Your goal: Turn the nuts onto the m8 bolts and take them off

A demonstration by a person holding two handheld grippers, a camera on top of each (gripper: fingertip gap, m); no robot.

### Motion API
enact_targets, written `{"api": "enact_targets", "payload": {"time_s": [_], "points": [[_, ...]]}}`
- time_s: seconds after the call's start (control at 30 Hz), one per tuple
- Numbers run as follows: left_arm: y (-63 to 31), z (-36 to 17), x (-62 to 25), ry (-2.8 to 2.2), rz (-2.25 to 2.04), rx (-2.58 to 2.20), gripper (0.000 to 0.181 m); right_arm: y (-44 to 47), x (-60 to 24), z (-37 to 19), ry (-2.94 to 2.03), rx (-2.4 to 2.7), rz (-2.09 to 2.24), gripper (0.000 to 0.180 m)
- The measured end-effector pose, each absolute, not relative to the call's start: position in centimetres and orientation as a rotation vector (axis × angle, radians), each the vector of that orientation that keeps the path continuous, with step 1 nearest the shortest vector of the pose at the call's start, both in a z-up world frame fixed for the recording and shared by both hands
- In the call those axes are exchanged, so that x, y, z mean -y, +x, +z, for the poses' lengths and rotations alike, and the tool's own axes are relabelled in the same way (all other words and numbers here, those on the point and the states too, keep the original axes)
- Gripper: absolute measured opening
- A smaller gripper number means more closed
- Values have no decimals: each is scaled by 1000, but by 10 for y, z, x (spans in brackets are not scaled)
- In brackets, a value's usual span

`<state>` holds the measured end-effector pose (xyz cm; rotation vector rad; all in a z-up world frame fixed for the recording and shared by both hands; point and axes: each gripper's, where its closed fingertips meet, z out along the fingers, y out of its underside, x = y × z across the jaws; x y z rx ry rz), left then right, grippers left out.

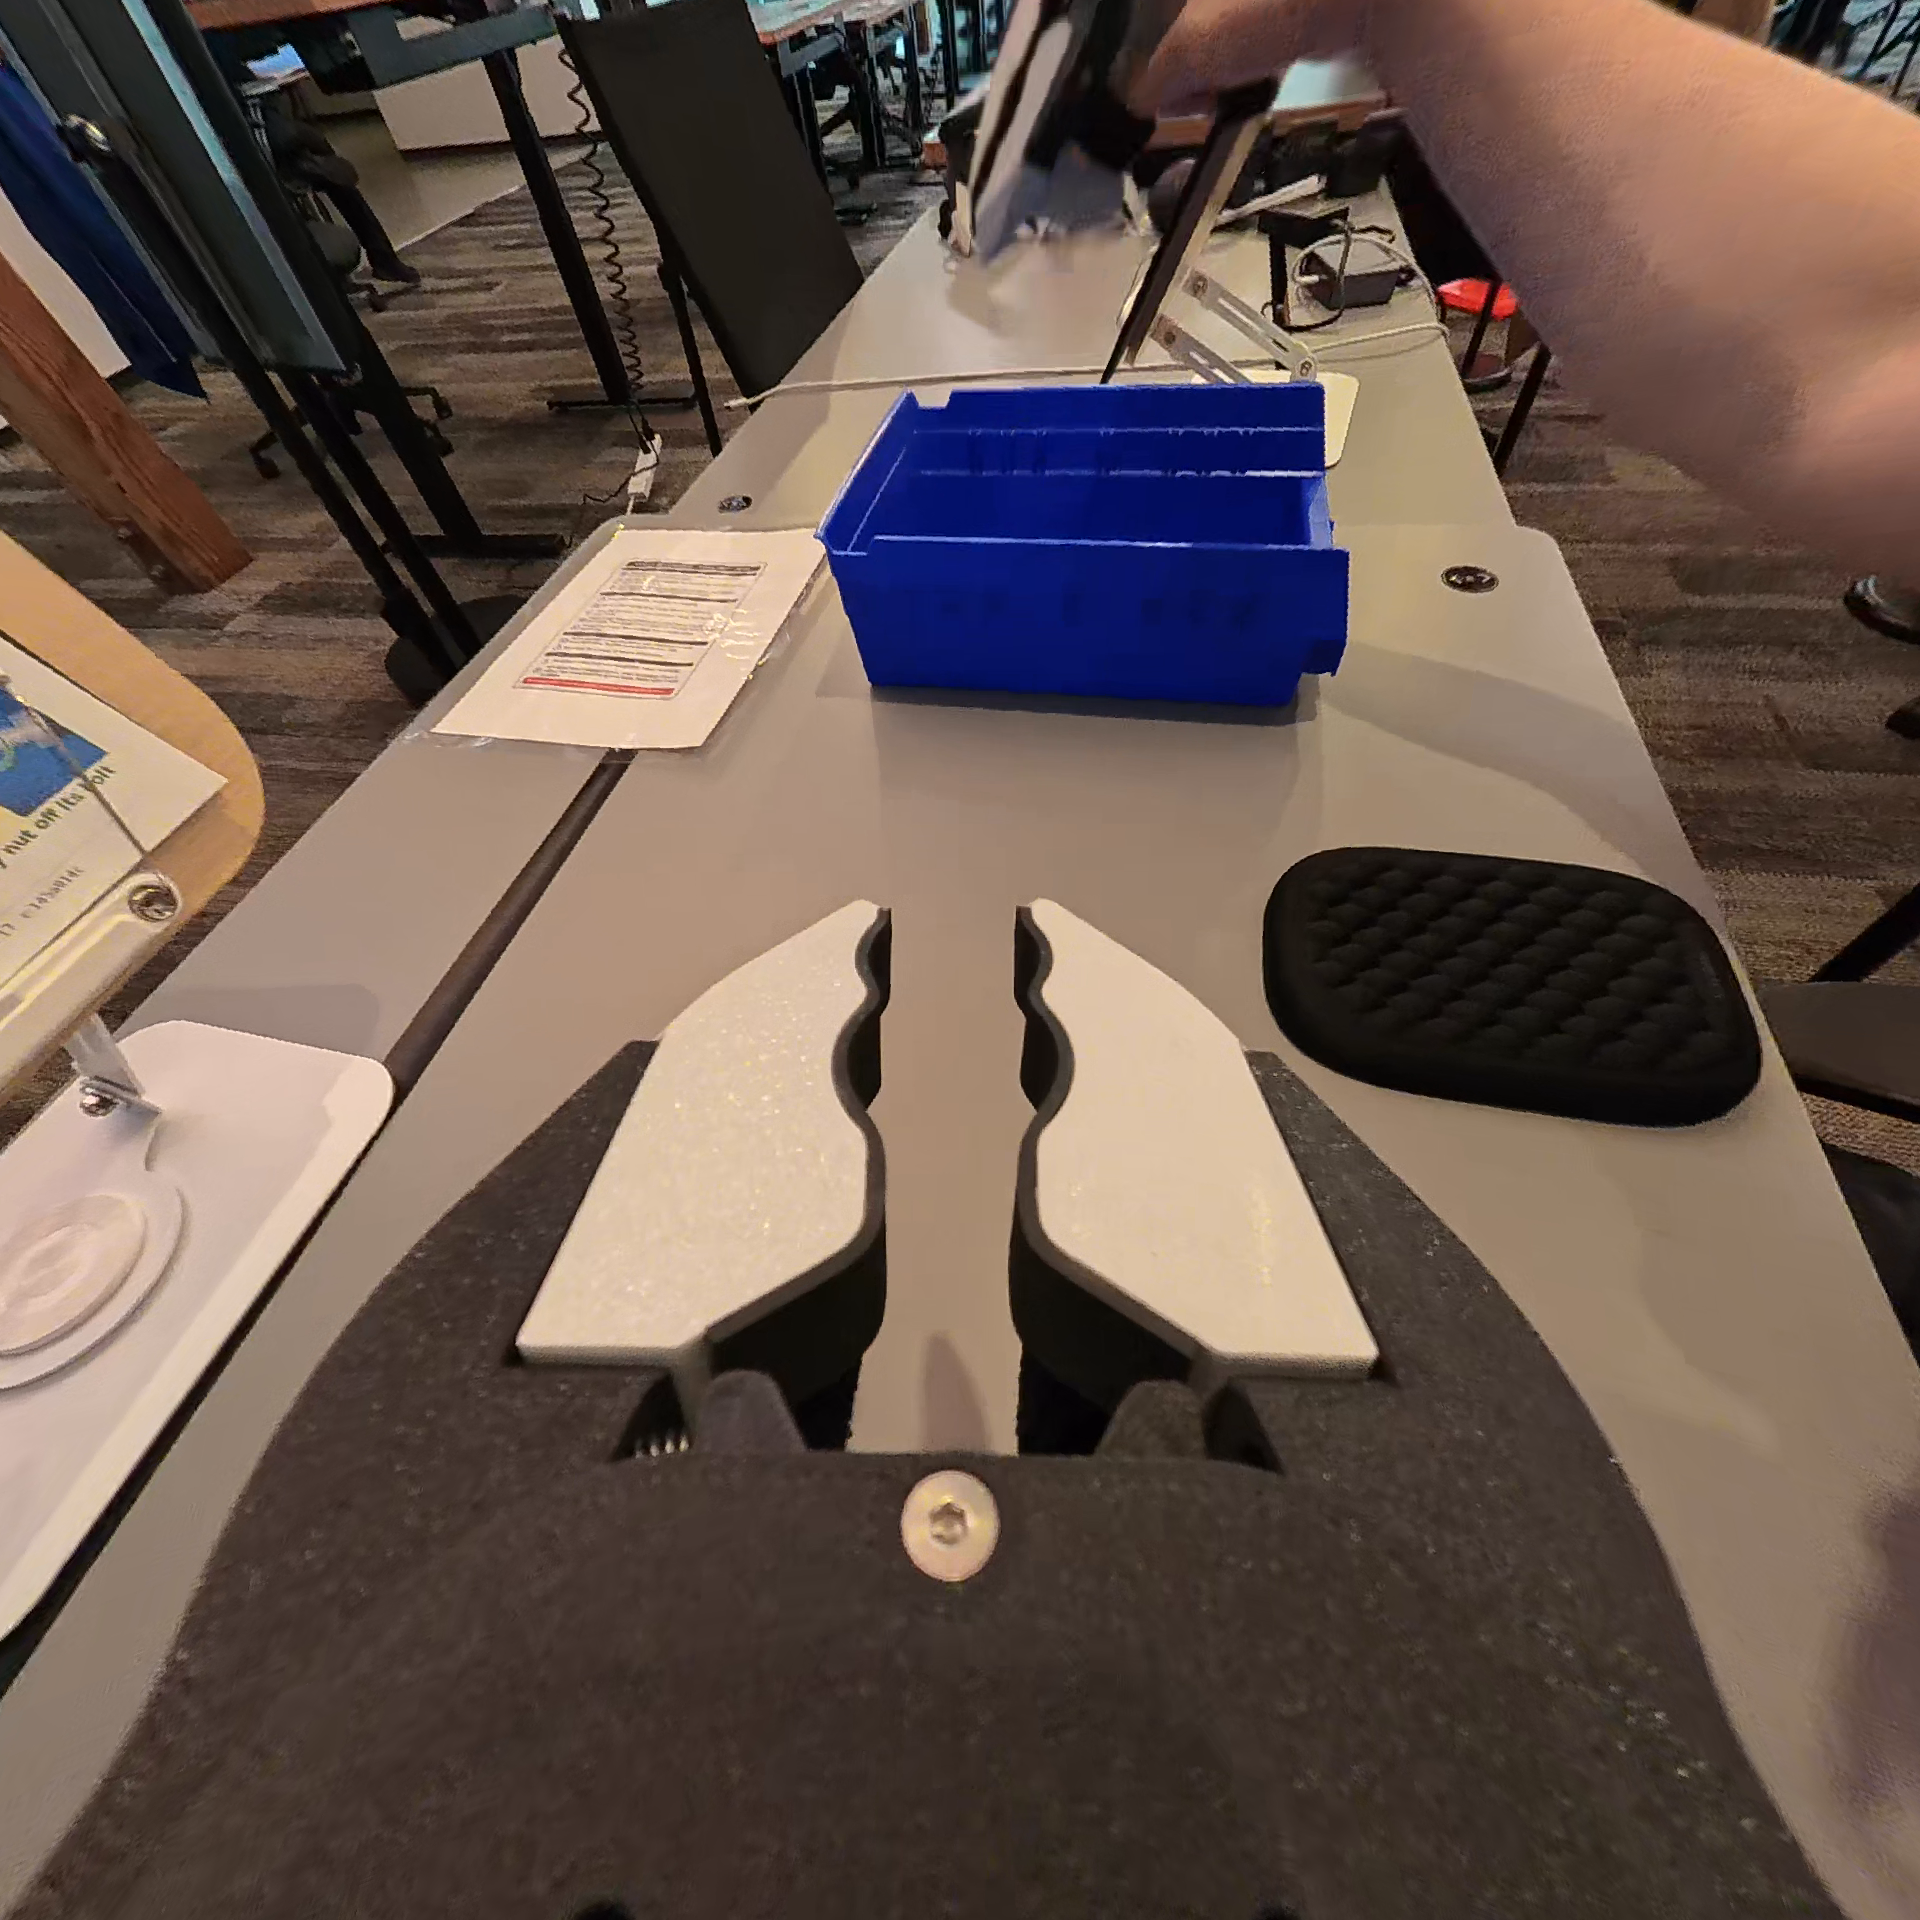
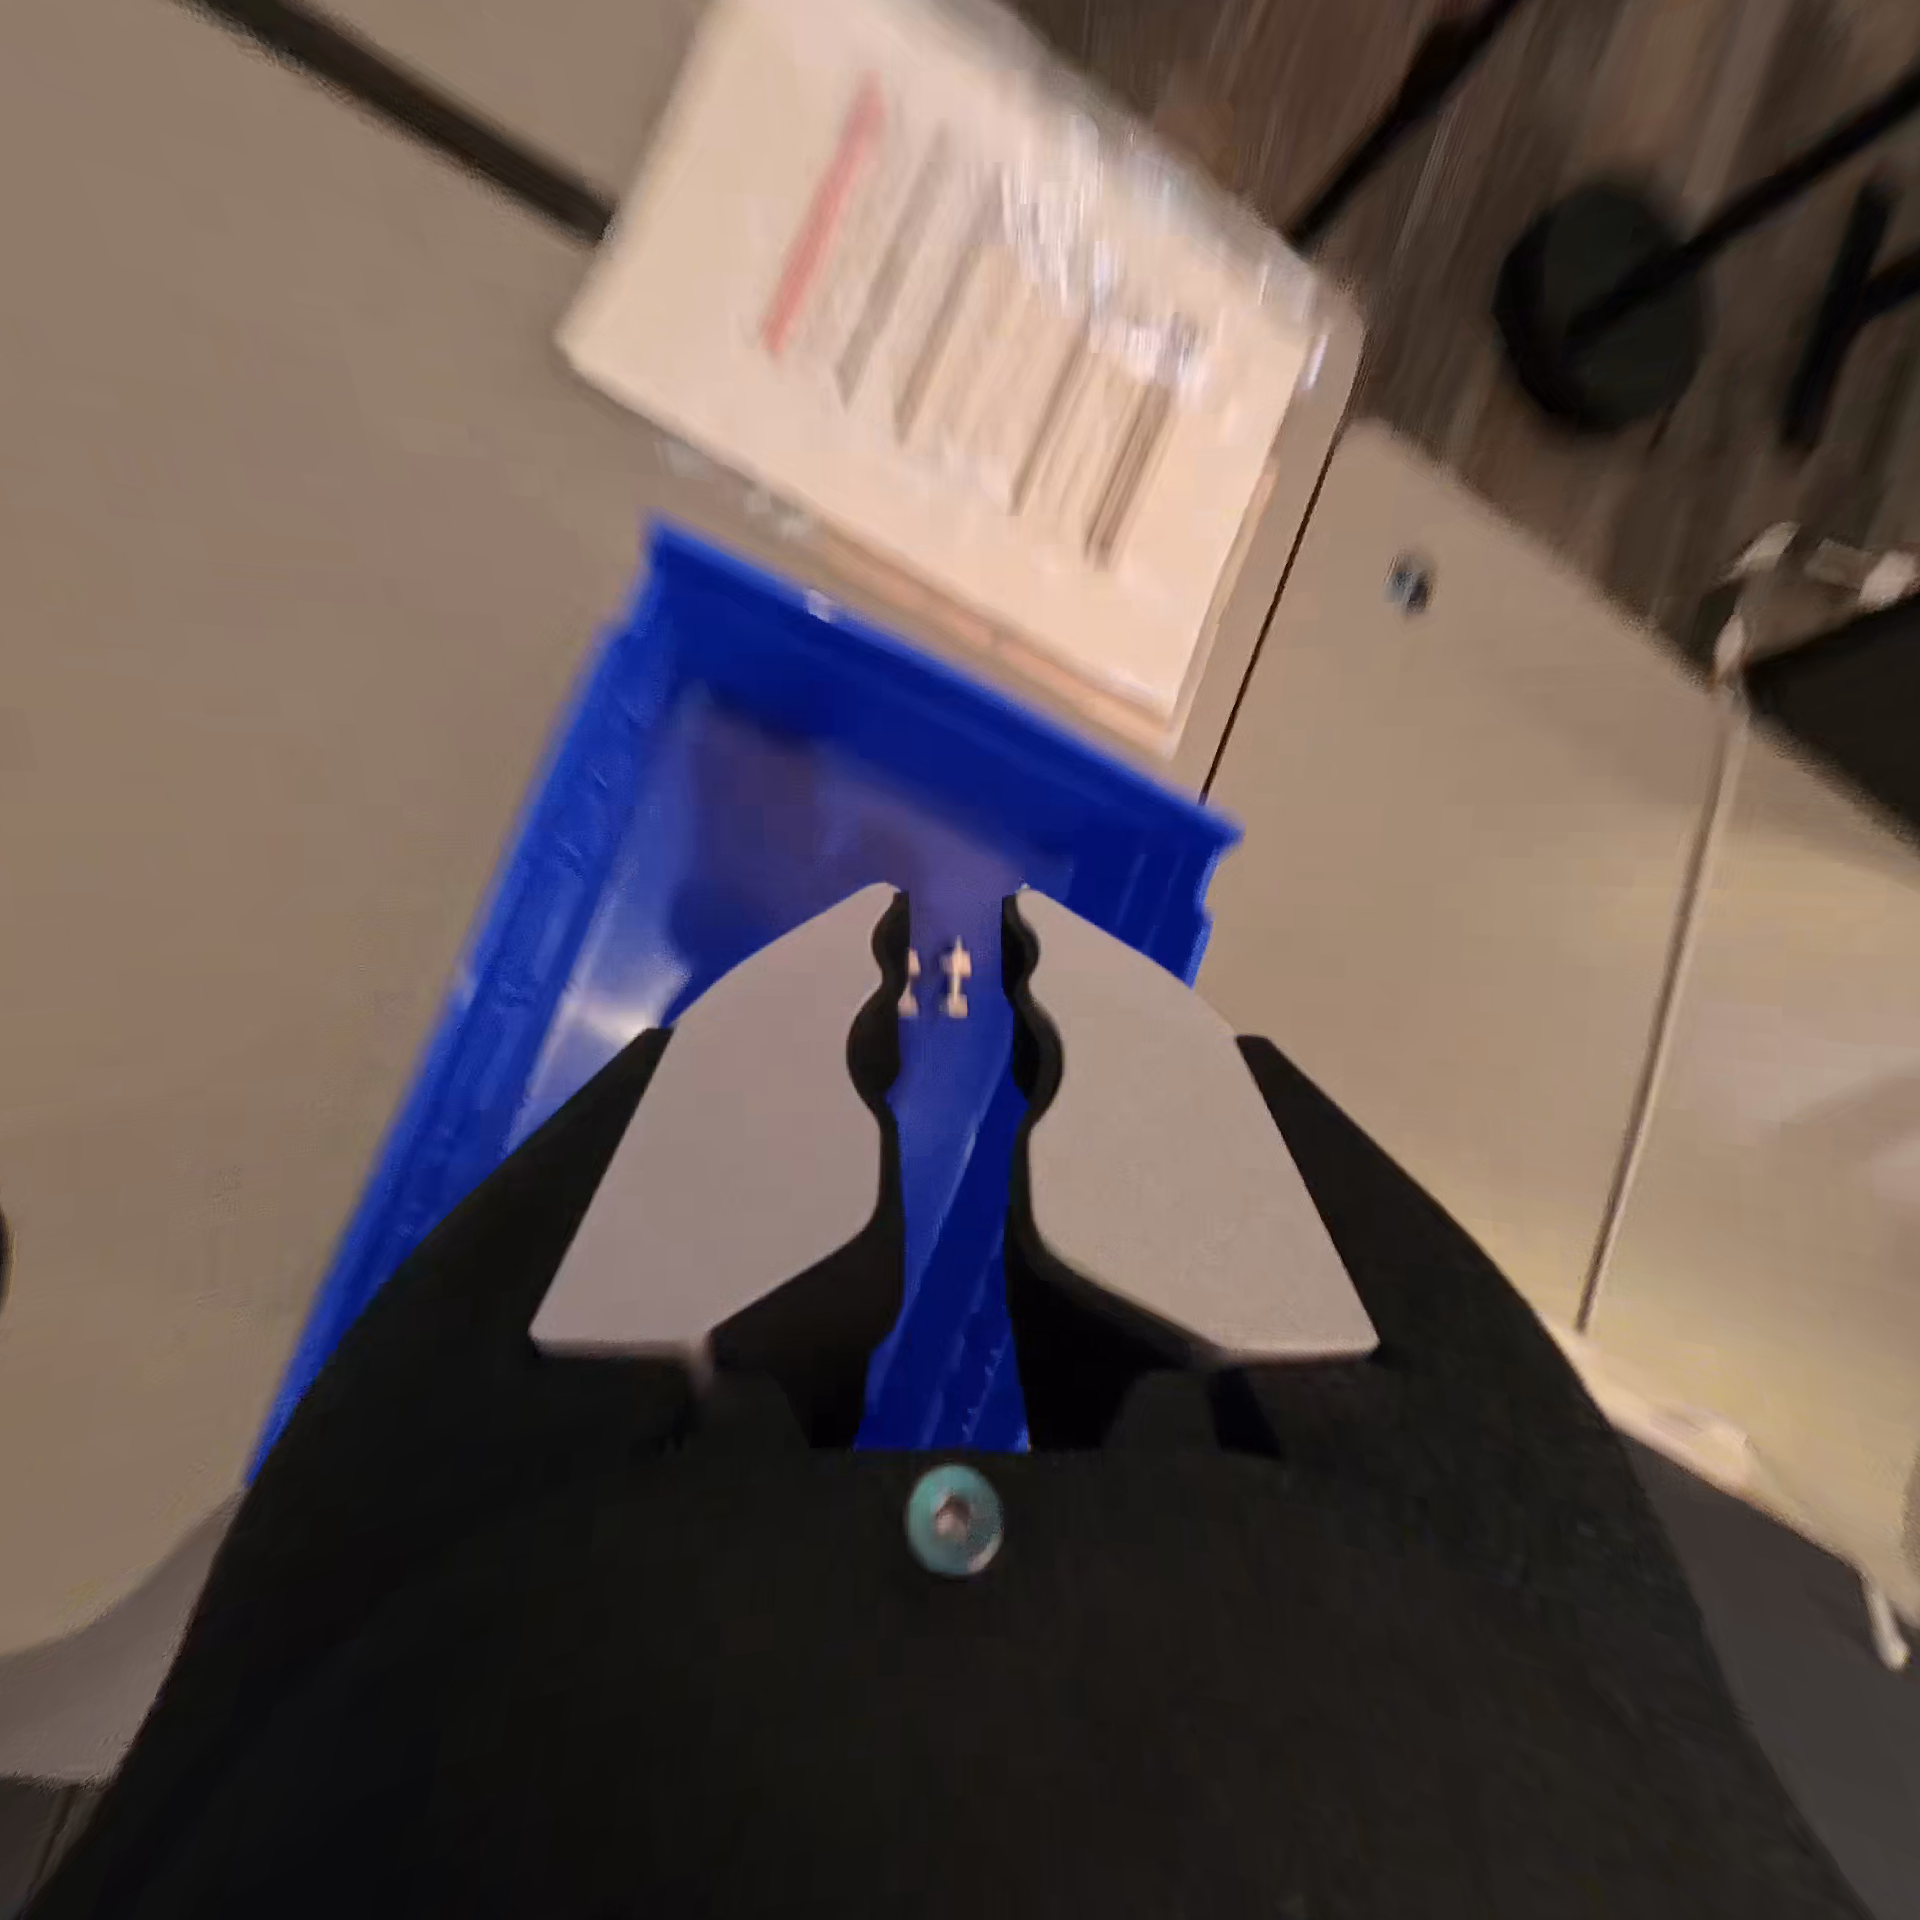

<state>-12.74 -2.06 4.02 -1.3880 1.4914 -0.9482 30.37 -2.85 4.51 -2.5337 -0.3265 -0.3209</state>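
Jaws on both grippers gape empty; only the right wrist view shows, blurrily, two bolts (image 2: 938, 981) inside the blue bin (image 2: 582, 935).

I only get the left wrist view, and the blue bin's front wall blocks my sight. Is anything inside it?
Observer: Yes. The right wrist view looks down into the blue bin and shows two small metal pieces lying side by side on its floor. It is too blurred to tell bolts from nuts.
Operator: Where is the other claw?
Observer: The right claw hangs above the bin, pointing down at those pieces.
Operator: Holding anything?
Observer: No. Its jaws stand apart with nothing between them.
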Motion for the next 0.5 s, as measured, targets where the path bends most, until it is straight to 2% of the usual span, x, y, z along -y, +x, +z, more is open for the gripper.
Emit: {"api": "enact_targets", "payload": {"time_s": [0.13, 0.23, 0.37, 0.43, 0.5], "points": [[-130, 46, 17, -1388, -953, -1452, 22, 212, 9, 130, -2143, 448, -252, 19], [-133, 50, 11, -1398, -938, -1412, 22, 123, 3, 171, -1862, 539, -113, 19], [-140, 54, -2, -1426, -928, -1343, 22, 5, -4, 180, -1678, 653, 121, 26], [-146, 57, -9, -1444, -925, -1303, 22, -37, -10, 176, -1621, 689, 127, 16], [-153, 60, -16, -1463, -919, -1265, 22, -68, -19, 168, -1599, 697, 111, 15]]}}
